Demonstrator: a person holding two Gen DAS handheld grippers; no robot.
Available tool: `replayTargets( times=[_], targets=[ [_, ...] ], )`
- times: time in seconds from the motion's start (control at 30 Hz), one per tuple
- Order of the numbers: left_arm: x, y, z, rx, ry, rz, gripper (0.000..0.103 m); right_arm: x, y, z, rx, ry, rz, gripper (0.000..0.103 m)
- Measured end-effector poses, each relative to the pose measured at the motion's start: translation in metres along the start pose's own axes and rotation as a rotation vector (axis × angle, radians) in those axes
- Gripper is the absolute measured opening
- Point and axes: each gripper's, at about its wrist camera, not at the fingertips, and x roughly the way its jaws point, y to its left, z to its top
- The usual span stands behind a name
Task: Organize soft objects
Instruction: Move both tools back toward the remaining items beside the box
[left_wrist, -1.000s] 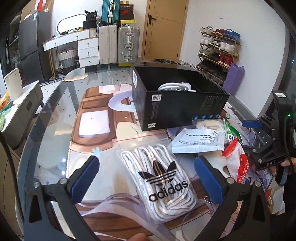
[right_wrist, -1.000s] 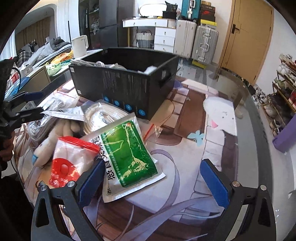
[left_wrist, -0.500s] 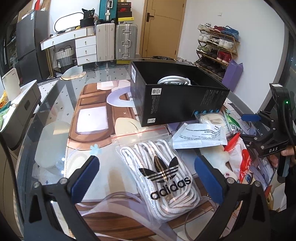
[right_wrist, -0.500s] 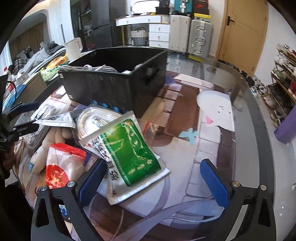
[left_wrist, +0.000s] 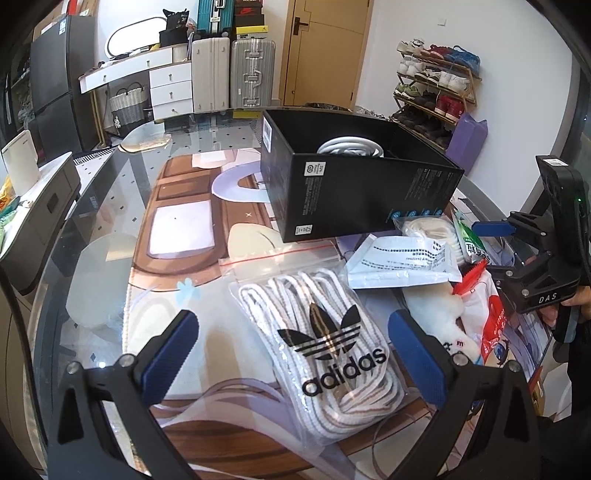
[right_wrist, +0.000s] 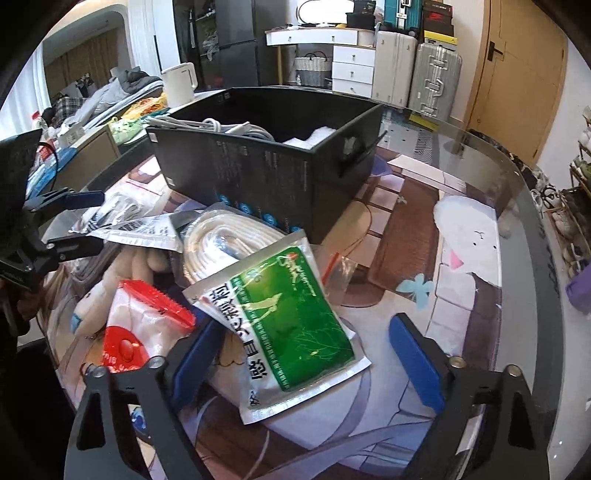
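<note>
Down at the near edge of the glass-topped table (left_wrist: 110, 229) in the left wrist view, the clear zip bag of white laces with the black adidas logo (left_wrist: 325, 343) lies flat between the left gripper (left_wrist: 291, 354), whose blue fingers (left_wrist: 170, 350) are spread wide with nothing pinched. That bag looks light, floppy and slick, so I'd grab a bunched edge or the zip strip rather than the smooth middle. Behind it sits the open black cardboard box (left_wrist: 351, 192), presumably where stuff goes, already holding a white coiled cable. Over in the right wrist view, the right gripper (right_wrist: 306, 354) tilts steeply down over the flat green-and-silver foil sachet (right_wrist: 284, 328), which leans on a bagged coil of cream rope (right_wrist: 221, 240) and a white pouch with a red clip (right_wrist: 147, 314). Its fingers (right_wrist: 413, 358) are closing with the sachet between them, but I can't see the pads pressing on it yet. Sachet looks thin, crinkly and slippery, so pinching across its near side seems the safest bet.
</note>
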Motion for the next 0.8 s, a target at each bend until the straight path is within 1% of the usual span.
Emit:
replayTargets(
  times=[0.07,0.2,0.23,0.3,0.37,0.43,0.5,0.67,0.8],
  targets=[
    [0.0,0.0,0.0,0.0,0.001,-0.002,0.103,-0.001,0.002,0.0,-0.012,-0.001,0.008,0.085],
    [0.0,0.0,0.0,0.001,0.001,0.0,0.103,0.0,0.001,0.001,-0.02,-0.001,0.018,0.084],
    [0.0,0.0,0.0,0.001,0.001,-0.001,0.103,0.0,0.001,0.001,-0.022,-0.002,0.02,0.083],
    [0.0,0.0,0.0,0.001,0.004,-0.001,0.103,-0.002,0.002,0.001,-0.027,-0.006,0.024,0.078],
    [0.001,0.0,0.0,0.002,0.01,-0.002,0.103,-0.004,0.004,-0.001,-0.034,-0.01,0.028,0.07],
    [0.003,0.0,0.0,0.002,0.015,-0.001,0.103,-0.006,0.004,-0.004,-0.033,-0.014,0.028,0.067],
    [0.004,-0.001,0.0,0.003,0.019,0.003,0.103,-0.01,0.004,-0.008,-0.022,-0.024,0.025,0.06],
    [0.006,-0.002,0.001,0.01,0.026,0.003,0.103,-0.02,0.005,-0.02,0.011,-0.053,0.028,0.055],
    [0.008,-0.003,0.0,0.015,0.033,0.01,0.103,-0.031,0.006,-0.03,0.038,-0.082,0.007,0.054]
  ],
)
